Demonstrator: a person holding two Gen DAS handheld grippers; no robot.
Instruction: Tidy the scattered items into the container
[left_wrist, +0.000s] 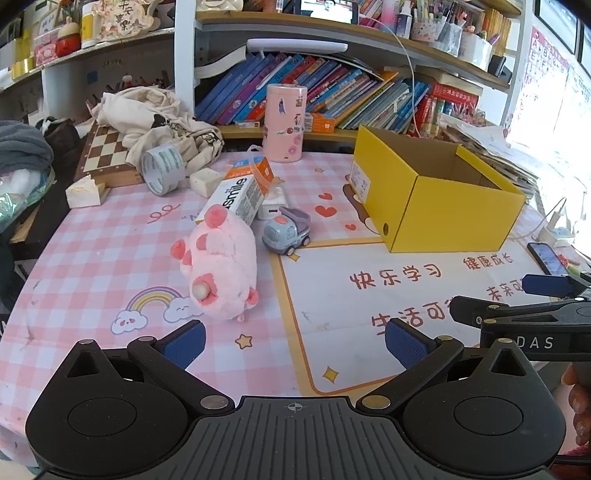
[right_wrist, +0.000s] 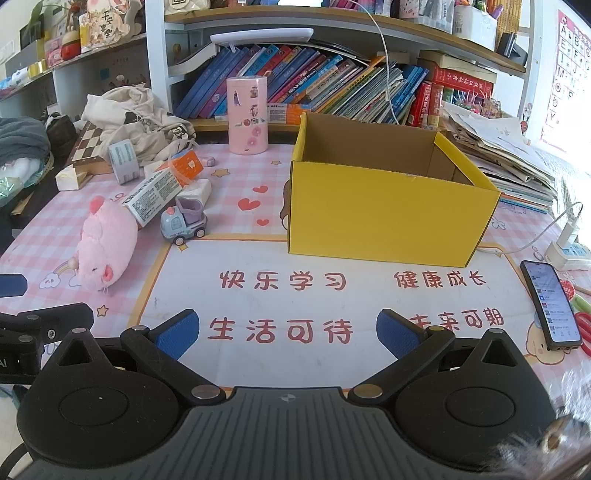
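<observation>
An open yellow cardboard box (left_wrist: 436, 199) (right_wrist: 384, 214) stands on the pink checked table; no items show inside it. A pink plush pig (left_wrist: 219, 266) (right_wrist: 105, 245) lies left of centre. Beside it stand a grey toy truck (left_wrist: 288, 230) (right_wrist: 186, 221), a white-orange toothpaste box (left_wrist: 240, 192) (right_wrist: 159, 192) and a white power bank (left_wrist: 275, 206) (right_wrist: 197, 190). A roll of tape (left_wrist: 162, 170) (right_wrist: 123, 162) lies farther back. My left gripper (left_wrist: 295, 343) is open and empty, just short of the pig. My right gripper (right_wrist: 288, 334) is open and empty, in front of the yellow box.
A pink cylinder tin (left_wrist: 284, 123) (right_wrist: 246, 114) stands at the back. A chessboard (left_wrist: 107, 151) and a crumpled cloth bag (left_wrist: 155, 118) lie at the back left. A phone (right_wrist: 550, 304), a power strip (right_wrist: 567, 254) and stacked papers (right_wrist: 509, 155) are to the right. Bookshelves rise behind.
</observation>
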